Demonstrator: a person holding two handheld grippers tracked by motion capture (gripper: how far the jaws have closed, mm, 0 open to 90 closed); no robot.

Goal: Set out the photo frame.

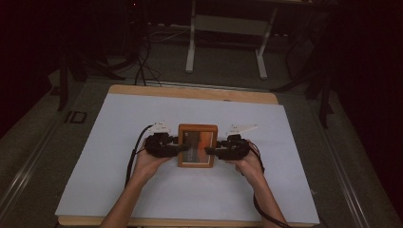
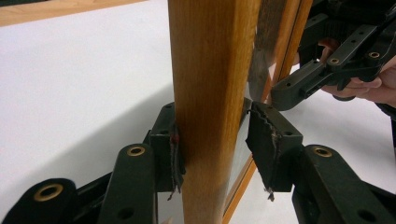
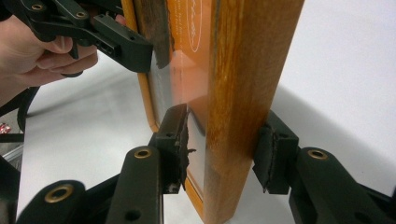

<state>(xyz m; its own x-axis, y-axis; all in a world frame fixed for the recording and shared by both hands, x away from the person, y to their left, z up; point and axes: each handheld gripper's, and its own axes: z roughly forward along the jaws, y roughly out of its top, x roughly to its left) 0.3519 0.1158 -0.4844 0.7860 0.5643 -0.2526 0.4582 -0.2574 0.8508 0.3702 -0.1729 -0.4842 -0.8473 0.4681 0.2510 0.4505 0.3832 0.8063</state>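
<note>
Both forearms come in from the near edge of the table (image 1: 119,199) and angle inward, so that the hands meet a wooden frame (image 1: 197,145) from opposite sides. The left hand (image 1: 151,161) carries the left gripper (image 1: 183,147), which points to the right across the table; the right hand (image 1: 248,164) carries the right gripper (image 1: 210,151), which points to the left. The two grippers face each other at about the same level, roughly midway between the near and far edges of the white sheet that covers the table.

The frame sits near the middle of the table, between the two grippers. In the high view its long axis runs from the near edge toward the far edge, and its glazed face with an orange picture looks up toward the camera. Whether it rests on the sheet or is lifted just off it cannot be told.

In the left gripper view, the left gripper (image 2: 212,140) straddles the frame's (image 2: 210,70) left rail: one pad presses the wood on the outer side, and the other pad lies at the glass side, close to it, with a small gap showing. In the right gripper view, the right gripper (image 3: 226,144) has its jaws narrowed on the right rail of the frame (image 3: 243,70), one pad on the glass face and one on the wooden back, both touching. Each gripper view also shows the other gripper at the frame's far rail.
</note>
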